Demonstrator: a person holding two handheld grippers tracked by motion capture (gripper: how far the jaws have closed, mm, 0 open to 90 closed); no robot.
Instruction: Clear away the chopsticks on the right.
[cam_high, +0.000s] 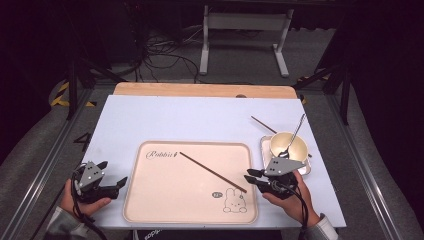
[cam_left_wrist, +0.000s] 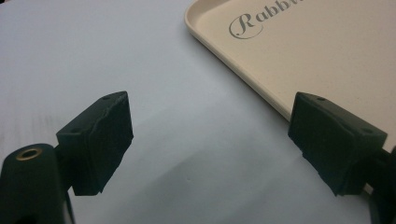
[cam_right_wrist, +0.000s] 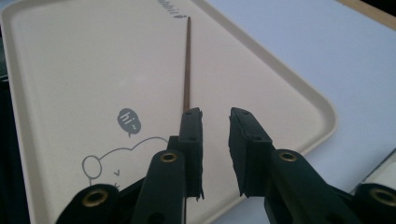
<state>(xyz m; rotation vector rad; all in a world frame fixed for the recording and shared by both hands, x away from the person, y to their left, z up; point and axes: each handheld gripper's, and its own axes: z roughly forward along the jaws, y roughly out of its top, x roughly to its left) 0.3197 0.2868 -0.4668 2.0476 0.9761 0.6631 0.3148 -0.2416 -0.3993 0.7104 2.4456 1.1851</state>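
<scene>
The chopstick (cam_high: 212, 172) lies diagonally on the tray (cam_high: 165, 200). The right tool (cam_high: 252, 178) hovers at the tray's right edge by the chopstick's near end, jaws slightly parted, empty. The left tool (cam_high: 114, 175) waits wide open over bare table (cam_high: 190, 120) beside the tray's left rim.

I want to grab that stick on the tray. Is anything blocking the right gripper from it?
Nothing visible does. The right gripper hangs open at the near end of the chopstick, which lies bare on the tray.
</scene>
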